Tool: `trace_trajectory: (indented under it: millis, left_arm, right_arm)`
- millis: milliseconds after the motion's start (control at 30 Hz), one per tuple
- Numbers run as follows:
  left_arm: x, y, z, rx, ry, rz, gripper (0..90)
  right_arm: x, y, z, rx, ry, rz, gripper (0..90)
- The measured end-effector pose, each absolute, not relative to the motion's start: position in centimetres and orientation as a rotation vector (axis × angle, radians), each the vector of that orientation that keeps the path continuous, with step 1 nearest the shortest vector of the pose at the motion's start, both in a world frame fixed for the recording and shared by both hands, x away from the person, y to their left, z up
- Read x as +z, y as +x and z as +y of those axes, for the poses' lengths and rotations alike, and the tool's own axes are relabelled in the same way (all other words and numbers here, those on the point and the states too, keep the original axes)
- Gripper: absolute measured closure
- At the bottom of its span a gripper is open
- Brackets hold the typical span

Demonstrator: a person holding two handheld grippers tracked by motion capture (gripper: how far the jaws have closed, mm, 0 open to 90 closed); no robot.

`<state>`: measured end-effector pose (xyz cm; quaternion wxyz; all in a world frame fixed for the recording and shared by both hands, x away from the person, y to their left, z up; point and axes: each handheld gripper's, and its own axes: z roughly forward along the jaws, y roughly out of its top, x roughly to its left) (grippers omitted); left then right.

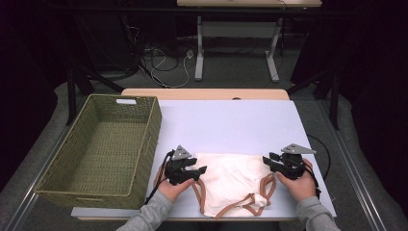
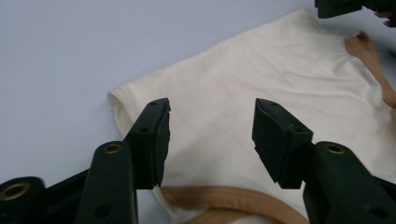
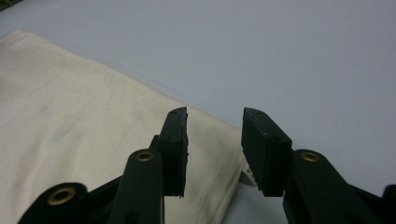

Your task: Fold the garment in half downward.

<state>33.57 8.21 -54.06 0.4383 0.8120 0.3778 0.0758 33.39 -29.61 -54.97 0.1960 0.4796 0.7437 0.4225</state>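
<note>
At the far left a rectangular olive-green woven basket stands empty on the pale grey worktop, just beside the left claw. That claw's jaws stand apart with nothing between them; in the left gripper view they hover over the near-left part of the cream sleeveless cotton top with tan binding, which lies flattened at the near edge of the worktop between the two hands. The tan straps curl loosely toward the person. At the right, the right claw is also parted and holds nothing, its jaws poised over the top's far-right corner, where a small white label peeks out.

The work looks like folding the top, perhaps for the basket. To do the next grasp well, each claw should probably come down on an edge, pinching both layers together, not the middle of the cloth. Lifting both sides evenly would keep the fold square, and tucking the straps inward first would likely stop them trailing.
</note>
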Motion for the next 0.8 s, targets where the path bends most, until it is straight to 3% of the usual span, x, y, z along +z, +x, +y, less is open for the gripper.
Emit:
trace_trajectory:
  millis: [433, 800]
  left_arm:
    - [-55.5, 38.0, 7.8, 0.26, 2.033, 1.0, 35.7]
    - [-56.4, 38.8, 7.8, 0.201, 2.053, 1.044, 39.8]
  right_arm:
    - [-55.1, 35.4, -29.7, 1.157, 1.352, 2.096, 46.6]
    - [-56.0, 36.1, -30.1, 1.124, 1.387, 2.131, 43.5]
